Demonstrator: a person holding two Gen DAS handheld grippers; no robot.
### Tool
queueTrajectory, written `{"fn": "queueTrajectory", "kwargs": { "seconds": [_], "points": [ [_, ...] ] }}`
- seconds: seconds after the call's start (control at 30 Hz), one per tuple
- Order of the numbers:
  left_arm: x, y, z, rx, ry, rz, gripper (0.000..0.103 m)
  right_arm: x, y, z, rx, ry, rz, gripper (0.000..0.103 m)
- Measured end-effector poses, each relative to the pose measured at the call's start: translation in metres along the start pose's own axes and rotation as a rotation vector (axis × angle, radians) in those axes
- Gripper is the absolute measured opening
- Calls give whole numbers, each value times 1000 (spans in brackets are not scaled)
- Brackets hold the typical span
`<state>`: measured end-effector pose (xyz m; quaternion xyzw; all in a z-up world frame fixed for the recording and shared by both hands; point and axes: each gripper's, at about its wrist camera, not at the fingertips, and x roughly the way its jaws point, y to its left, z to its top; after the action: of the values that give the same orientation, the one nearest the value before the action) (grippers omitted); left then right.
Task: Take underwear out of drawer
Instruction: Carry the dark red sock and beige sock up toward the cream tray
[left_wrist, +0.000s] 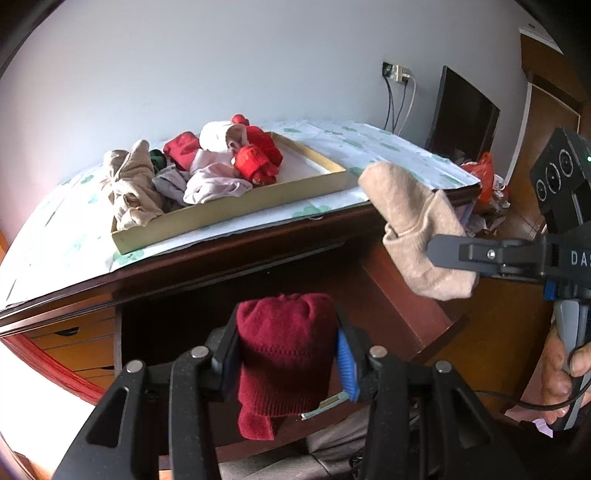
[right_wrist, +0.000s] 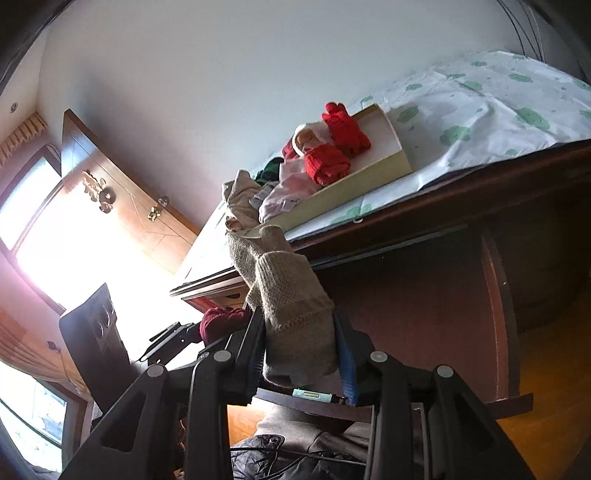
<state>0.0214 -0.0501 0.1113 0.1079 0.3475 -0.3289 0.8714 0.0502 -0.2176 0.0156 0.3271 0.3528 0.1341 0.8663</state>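
Note:
My left gripper (left_wrist: 286, 354) is shut on a dark red knitted garment (left_wrist: 284, 354) and holds it above the open dark wooden drawer (left_wrist: 417, 306). My right gripper (right_wrist: 301, 354) is shut on a beige knitted garment (right_wrist: 291, 302), lifted beside the dresser's front edge. The beige piece (left_wrist: 417, 232) and the right gripper (left_wrist: 454, 254) also show in the left wrist view, at the right. The dark red piece (right_wrist: 221, 321) and the left gripper (right_wrist: 173, 339) show at the left of the right wrist view. The drawer's inside is hidden.
A shallow cardboard tray (left_wrist: 236, 210) on the dresser top holds several red, pink, white and beige garments (left_wrist: 207, 166). A green-patterned white cloth (left_wrist: 369, 144) covers the top. A dark monitor (left_wrist: 461, 118) and clutter stand at the far right. A bright window (right_wrist: 48, 243) is at the left.

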Motion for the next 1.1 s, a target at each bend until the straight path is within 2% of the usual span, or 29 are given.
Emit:
{"fn": "queueTrajectory", "kwargs": {
  "seconds": [0.37,1.1],
  "points": [
    [-16,1,11,6,-61,59,43,-26,10,6,-32,-77,-9,37],
    [-21,-12,28,61,-111,84,43,-49,24,11,-78,-162,-37,37]
  ]
}}
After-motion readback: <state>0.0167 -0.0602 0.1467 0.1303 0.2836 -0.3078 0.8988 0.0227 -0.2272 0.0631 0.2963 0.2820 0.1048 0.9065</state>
